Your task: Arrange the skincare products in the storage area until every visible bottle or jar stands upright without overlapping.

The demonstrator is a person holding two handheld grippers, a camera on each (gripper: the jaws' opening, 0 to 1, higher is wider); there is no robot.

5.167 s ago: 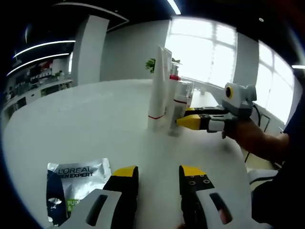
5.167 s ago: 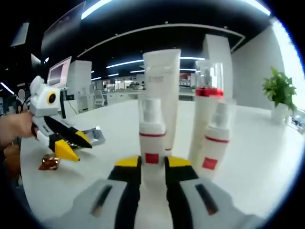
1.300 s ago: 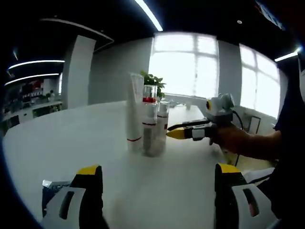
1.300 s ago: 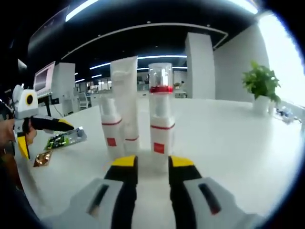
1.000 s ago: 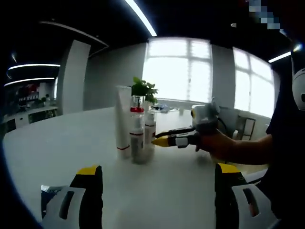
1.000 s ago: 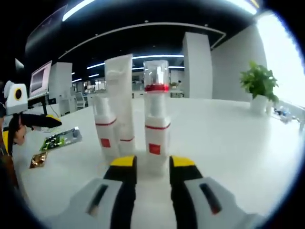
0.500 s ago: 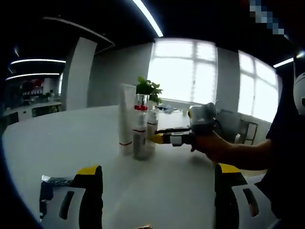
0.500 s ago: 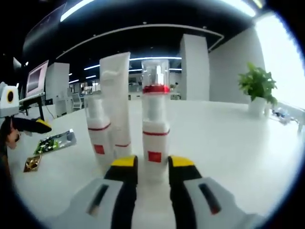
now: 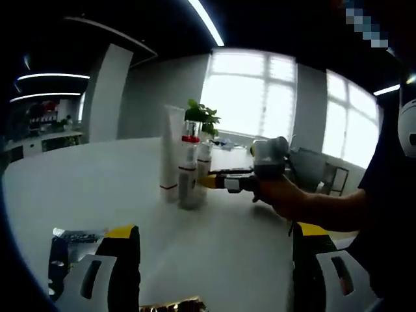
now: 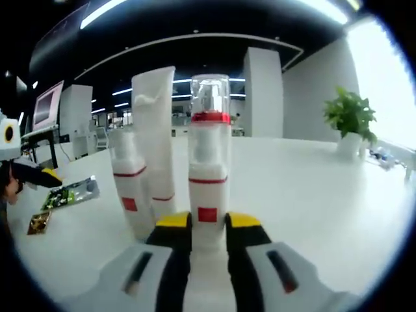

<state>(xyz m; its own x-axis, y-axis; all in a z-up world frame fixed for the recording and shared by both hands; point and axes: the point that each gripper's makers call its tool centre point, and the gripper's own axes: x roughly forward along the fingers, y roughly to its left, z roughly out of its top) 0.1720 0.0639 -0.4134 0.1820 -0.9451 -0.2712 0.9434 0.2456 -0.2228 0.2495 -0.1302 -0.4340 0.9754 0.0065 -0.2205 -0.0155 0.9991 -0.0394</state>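
Three white skincare products stand upright in a tight group on the white table [image 10: 312, 195]: a tall tube [image 10: 153, 136], a short bottle with a red band [image 10: 127, 182] and a pump bottle with a red collar and clear cap [image 10: 208, 175]. My right gripper [image 10: 208, 224] has its yellow-tipped jaws against both sides of the pump bottle's base, shut on it. In the left gripper view the tube [image 9: 170, 156], pump bottle [image 9: 188, 175] and a third bottle [image 9: 204, 162] stand mid-table, with the right gripper [image 9: 211, 181] reaching them from the right. My left gripper [image 9: 214, 237] hangs wide open, holding nothing.
A flat L'Oreal sachet [image 9: 73, 239] lies by my left jaw, and a small brown packet [image 9: 170, 305] sits at the bottom edge. In the right gripper view the sachet [image 10: 70, 192] and brown packet [image 10: 39, 223] lie left. A potted plant [image 10: 351, 120] stands far right.
My right gripper has moved in on the pump bottle and its jaws have narrowed onto the base. The left gripper stays wide open; its view has shifted a little.
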